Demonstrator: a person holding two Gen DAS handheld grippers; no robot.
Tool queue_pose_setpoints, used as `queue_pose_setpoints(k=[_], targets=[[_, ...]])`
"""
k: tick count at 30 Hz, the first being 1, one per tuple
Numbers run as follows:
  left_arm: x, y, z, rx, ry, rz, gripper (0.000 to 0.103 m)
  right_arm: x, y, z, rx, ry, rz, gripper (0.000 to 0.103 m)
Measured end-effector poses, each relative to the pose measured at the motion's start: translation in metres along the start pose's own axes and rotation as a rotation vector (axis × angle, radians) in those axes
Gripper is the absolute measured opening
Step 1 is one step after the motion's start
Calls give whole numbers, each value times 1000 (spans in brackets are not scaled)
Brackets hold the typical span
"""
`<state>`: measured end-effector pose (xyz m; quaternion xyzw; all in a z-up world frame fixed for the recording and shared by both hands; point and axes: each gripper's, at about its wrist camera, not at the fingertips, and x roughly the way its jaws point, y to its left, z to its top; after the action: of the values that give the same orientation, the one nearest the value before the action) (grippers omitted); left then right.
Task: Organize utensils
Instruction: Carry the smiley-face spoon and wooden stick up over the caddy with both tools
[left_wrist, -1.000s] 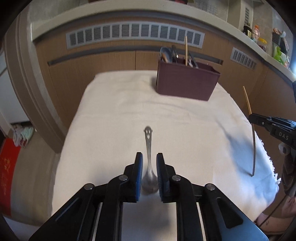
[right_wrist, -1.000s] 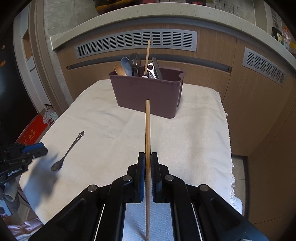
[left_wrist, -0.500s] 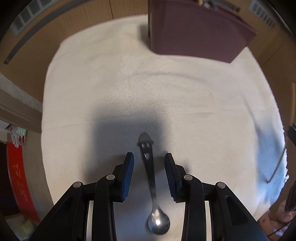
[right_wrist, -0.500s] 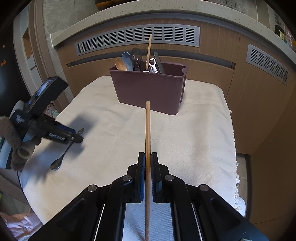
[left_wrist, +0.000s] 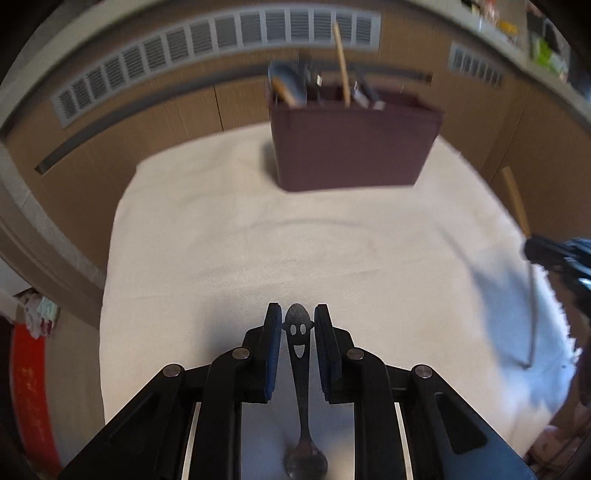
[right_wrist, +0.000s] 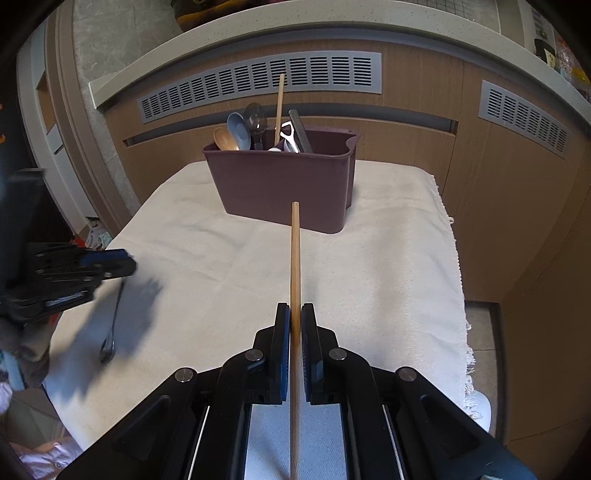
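Note:
A metal spoon (left_wrist: 300, 369) with a smiley-face handle end lies between the fingers of my left gripper (left_wrist: 297, 325), which is shut on the handle near its tip. In the right wrist view the spoon (right_wrist: 110, 332) hangs from that gripper (right_wrist: 122, 266), bowl down near the cloth. My right gripper (right_wrist: 294, 325) is shut on a wooden chopstick (right_wrist: 294, 266) that points at the maroon utensil caddy (right_wrist: 280, 184). The caddy (left_wrist: 351, 147) holds several spoons, a chopstick and other tools.
A cream cloth (right_wrist: 388, 277) covers the small table, with its fringe at the right edge. Wooden cabinets with grey vents (right_wrist: 258, 81) stand behind the table. A red object (left_wrist: 26, 387) sits on the floor at the left.
My left gripper dropped over the spoon's handle, closed on its tip and tilted back up with the spoon's bowl hanging. My right gripper kept the chopstick and moved slightly nearer the caddy.

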<state>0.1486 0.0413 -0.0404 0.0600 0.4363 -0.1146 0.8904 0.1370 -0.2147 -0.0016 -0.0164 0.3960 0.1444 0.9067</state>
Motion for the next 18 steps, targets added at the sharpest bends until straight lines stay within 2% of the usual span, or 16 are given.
queue_pose_setpoints(k=[4,8,12,18], targets=[[-50,-4,6,3,-164,1,19,-13,1,6,15,-41,4,6],[-74,-3,23,-1,-254,-18,19,-30,6,16,-1,-97,-9,6],[-77,-7,37,-8,-292,-25,19,-39,8,23,-14,-127,-22,6],[-75,-14,45,3,-298,-34,18,-38,6,30,-12,-133,-36,6]])
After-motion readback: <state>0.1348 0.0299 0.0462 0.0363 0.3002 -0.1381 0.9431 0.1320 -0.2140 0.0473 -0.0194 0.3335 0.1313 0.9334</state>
